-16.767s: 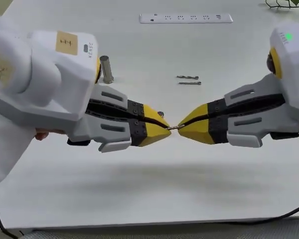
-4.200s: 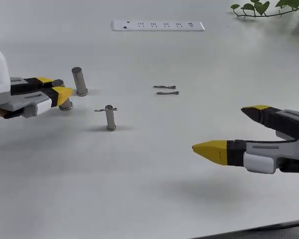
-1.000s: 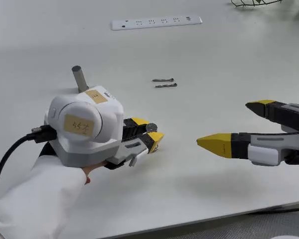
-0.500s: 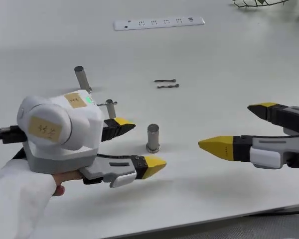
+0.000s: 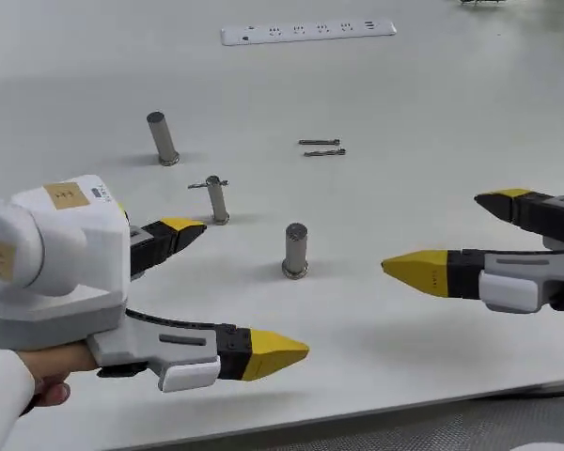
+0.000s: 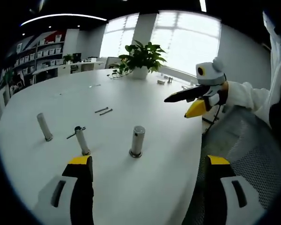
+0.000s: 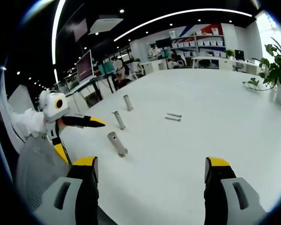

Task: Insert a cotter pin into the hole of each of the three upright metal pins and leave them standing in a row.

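Left tool (image 5: 254,287) wide, empty; right tool (image 5: 432,232) wide, empty. Bare pin (image 5: 296,250) upright on worktop (image 5: 404,113) between them.

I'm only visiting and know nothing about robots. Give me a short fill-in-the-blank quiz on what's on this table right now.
1. The table holds ___ upright pins.
2. A cotter pin sits through the ___ pin of that row.
3. Beyond the row lie ___ loose cotter pins.
4. The left gripper and the right gripper both have their jaws ___.

Missing words: three; middle; two; open.
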A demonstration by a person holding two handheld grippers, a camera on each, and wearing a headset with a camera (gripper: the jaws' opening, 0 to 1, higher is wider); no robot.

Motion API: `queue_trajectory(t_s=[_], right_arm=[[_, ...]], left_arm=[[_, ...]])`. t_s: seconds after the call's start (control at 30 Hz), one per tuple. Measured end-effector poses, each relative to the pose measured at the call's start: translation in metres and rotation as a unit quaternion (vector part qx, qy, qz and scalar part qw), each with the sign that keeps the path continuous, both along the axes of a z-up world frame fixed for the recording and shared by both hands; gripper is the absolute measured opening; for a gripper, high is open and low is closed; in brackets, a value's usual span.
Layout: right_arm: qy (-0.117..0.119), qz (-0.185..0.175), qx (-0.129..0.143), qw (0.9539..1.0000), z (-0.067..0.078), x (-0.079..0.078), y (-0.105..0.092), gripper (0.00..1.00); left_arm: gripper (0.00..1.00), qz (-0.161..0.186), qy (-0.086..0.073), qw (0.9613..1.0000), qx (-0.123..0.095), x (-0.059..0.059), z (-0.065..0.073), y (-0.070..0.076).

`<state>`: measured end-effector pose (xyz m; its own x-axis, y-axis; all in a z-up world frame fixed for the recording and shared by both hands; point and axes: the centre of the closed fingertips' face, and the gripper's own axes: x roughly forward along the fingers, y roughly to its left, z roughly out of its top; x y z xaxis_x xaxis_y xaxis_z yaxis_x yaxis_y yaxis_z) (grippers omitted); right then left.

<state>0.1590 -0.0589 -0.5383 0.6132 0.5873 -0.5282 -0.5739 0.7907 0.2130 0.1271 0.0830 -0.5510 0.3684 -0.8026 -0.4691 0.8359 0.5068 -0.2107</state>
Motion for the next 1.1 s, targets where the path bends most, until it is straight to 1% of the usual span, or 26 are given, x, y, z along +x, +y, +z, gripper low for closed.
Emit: queue_trajectory(t_s=[0.03,0.07,0.1,0.17,0.23,0.33,0.37,0.43,0.5,0.57,0.67,0.73,0.8,0.83,0.87,0.9,0.97,1.0,1.03,1.07,1.1], right_arm=[[0.001,0.0,0.0,1.0,0.0,0.0,0.0,0.92],[0.001,0.0,-0.001,1.0,0.0,0.0,0.0,0.92],[0.002,0.0,-0.002,1.0,-0.001,0.0,0.0,0.92],[0.002,0.0,-0.002,1.0,0.0,0.001,-0.001,0.92],[0.002,0.0,-0.004,1.0,0.001,0.002,-0.001,0.92],[0.001,0.007,-0.009,0.9999,0.003,0.004,-0.001,0.92],[0.001,0.01,-0.012,0.9999,0.002,0.005,-0.002,0.92],[0.0,0.018,-0.017,0.9997,0.003,0.009,-0.003,0.92],[-0.003,0.026,-0.022,0.9994,0.006,0.014,-0.003,0.91],[-0.008,0.039,-0.026,0.9989,0.009,0.019,-0.002,0.89],[-0.012,0.078,-0.04,0.9961,0.016,0.027,0.003,0.87],[-0.016,0.091,-0.046,0.9946,0.019,0.033,0.007,0.86],[-0.02,0.115,-0.048,0.9919,0.023,0.041,0.015,0.85],[-0.02,0.135,-0.056,0.989,0.023,0.044,0.019,0.84],[-0.019,0.149,-0.067,0.9863,0.022,0.046,0.02,0.84],[-0.018,0.166,-0.086,0.9822,0.021,0.051,0.021,0.84],[-0.009,0.194,-0.106,0.9751,0.018,0.057,0.024,0.82],[-0.006,0.197,-0.109,0.9743,0.017,0.058,0.024,0.79],[0.008,0.201,-0.121,0.972,0.013,0.061,0.021,0.75],[0.006,0.217,-0.143,0.9656,0.011,0.069,0.02,0.72],[-0.002,0.231,-0.158,0.96,0.009,0.074,0.02,0.71]], left_arm=[[0.99,0.001,-0.002,1.0,0.0,0.0,0.0,0.0],[0.99,0.001,0.004,1.0,-0.001,-0.001,-0.001,-0.001],[0.99,0.001,0.005,1.0,0.0,-0.002,-0.002,-0.001],[0.99,0.0,0.004,1.0,0.008,-0.004,-0.004,0.0],[0.99,0.001,0.005,0.9999,0.011,-0.005,-0.004,0.001],[0.99,0.007,0.005,0.9999,0.009,-0.005,-0.002,0.005],[0.99,0.008,0.005,0.9999,0.009,-0.006,-0.002,0.007],[0.99,0.011,0.009,0.9998,0.01,-0.008,-0.001,0.011],[0.99,0.015,0.007,0.9997,0.016,-0.009,-0.001,0.016],[0.99,0.02,0.009,0.9996,0.015,-0.011,0.0,0.02],[0.99,0.028,0.007,0.9995,0.015,-0.011,0.003,0.023],[0.99,0.039,0.005,0.9991,0.019,-0.008,0.003,0.026],[0.99,0.037,0.007,0.9992,0.016,-0.01,0.004,0.025],[0.99,0.037,0.007,0.9992,0.015,-0.01,0.006,0.025],[0.99,0.037,0.005,0.9992,0.015,-0.011,0.007,0.025],[0.99,0.038,-0.001,0.9991,0.017,-0.01,0.009,0.026],[0.99,0.042,-0.008,0.9989,0.019,-0.008,0.012,0.027],[0.99,0.047,-0.011,0.9987,0.017,-0.006,0.014,0.029],[0.99,0.048,-0.012,0.9986,0.016,-0.006,0.015,0.029],[0.99,0.052,-0.012,0.9985,0.011,-0.004,0.017,0.03],[0.99,0.055,-0.013,0.9984,0.009,-0.003,0.017,0.031]])
